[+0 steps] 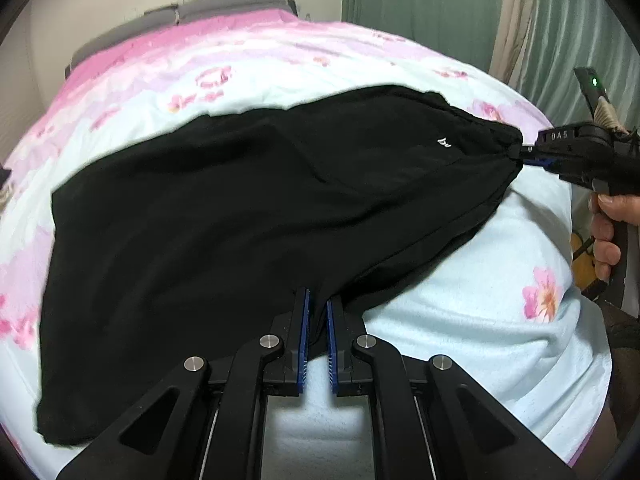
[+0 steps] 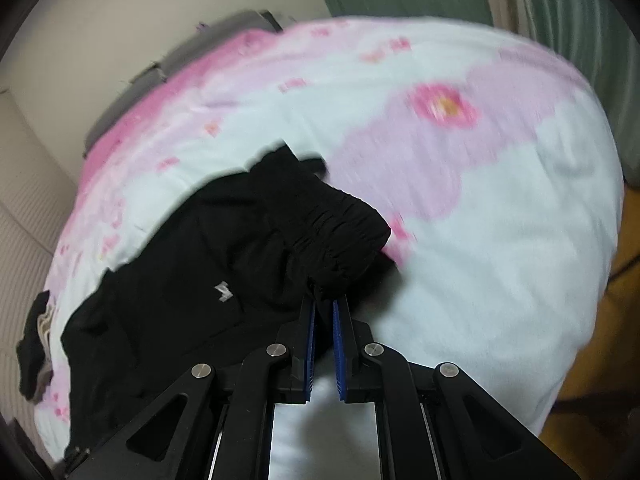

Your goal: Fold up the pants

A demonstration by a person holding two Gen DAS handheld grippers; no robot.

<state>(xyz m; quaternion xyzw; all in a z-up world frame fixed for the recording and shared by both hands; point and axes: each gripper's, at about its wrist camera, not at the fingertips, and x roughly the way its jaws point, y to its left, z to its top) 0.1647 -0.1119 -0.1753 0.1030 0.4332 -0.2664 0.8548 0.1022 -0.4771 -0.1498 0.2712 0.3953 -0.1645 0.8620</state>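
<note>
Black pants with a small white logo lie spread across a bed, partly lifted off it. My left gripper is shut on the near edge of the pants. My right gripper shows at the right of the left wrist view, shut on the gathered waistband and pulling it taut. In the right wrist view the right gripper pinches the elastic waistband of the pants, which trail down to the left.
The bed carries a pale blue and pink floral cover. A grey headboard stands at the far end, green curtains at the back right. Wooden floor lies to the bed's right. A dark cloth lies at the bed's left edge.
</note>
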